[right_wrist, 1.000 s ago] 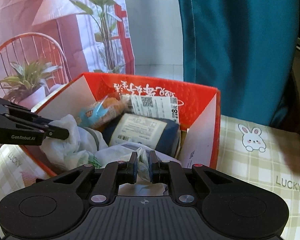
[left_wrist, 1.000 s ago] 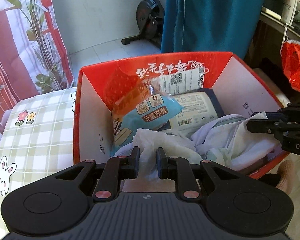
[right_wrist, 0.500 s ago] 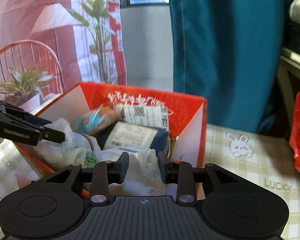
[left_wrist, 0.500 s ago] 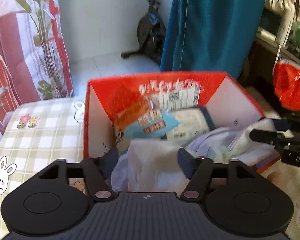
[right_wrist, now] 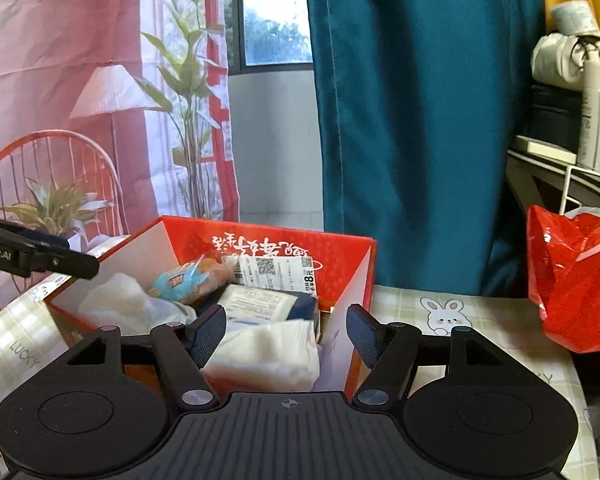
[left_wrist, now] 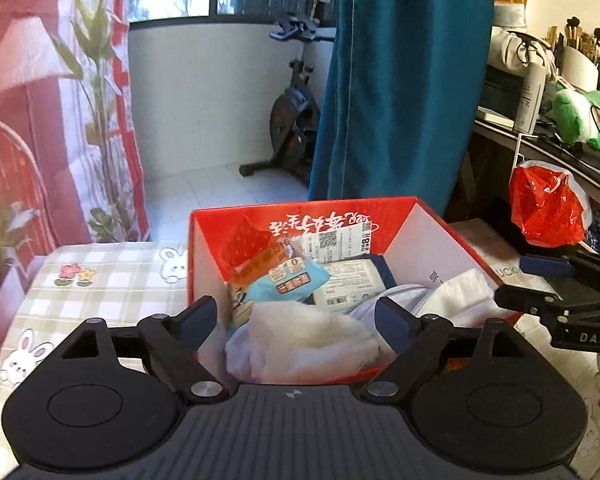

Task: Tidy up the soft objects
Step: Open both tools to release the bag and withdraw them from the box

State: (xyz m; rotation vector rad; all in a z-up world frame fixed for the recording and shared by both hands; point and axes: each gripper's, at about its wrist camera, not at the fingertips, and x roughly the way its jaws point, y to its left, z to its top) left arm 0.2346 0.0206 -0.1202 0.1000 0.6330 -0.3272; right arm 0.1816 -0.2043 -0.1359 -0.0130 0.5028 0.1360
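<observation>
Left wrist view: the left hand-held gripper (left_wrist: pixel 296 316) stands wide, its jaws having just been opening, with nothing pressed between the pads. The white cloth (left_wrist: pixel 304 340) lies below and beyond them, bunched at the near wall of the red box (left_wrist: pixel 440 236) on the checked counter (left_wrist: pixel 112 280). Right wrist view: the right hand-held gripper (right_wrist: pixel 284 332) is about half open, its jaws also having just been opening, and empty; a second fold of cloth (right_wrist: pixel 272 352) sits in the box's near right corner. Packets (left_wrist: pixel 284 280) lie toward the back wall.

The step in hand appears to be the release and withdrawal after placing the cloth. To do it well:
- Keep both jaw sets clear of the fabric while backing out, so no fold snags and trails over the rim.
- Lift before retreating; the near wall is close under the fingers.
- Check that the cloth sits below the rim; if it bulges, press it down.
</observation>
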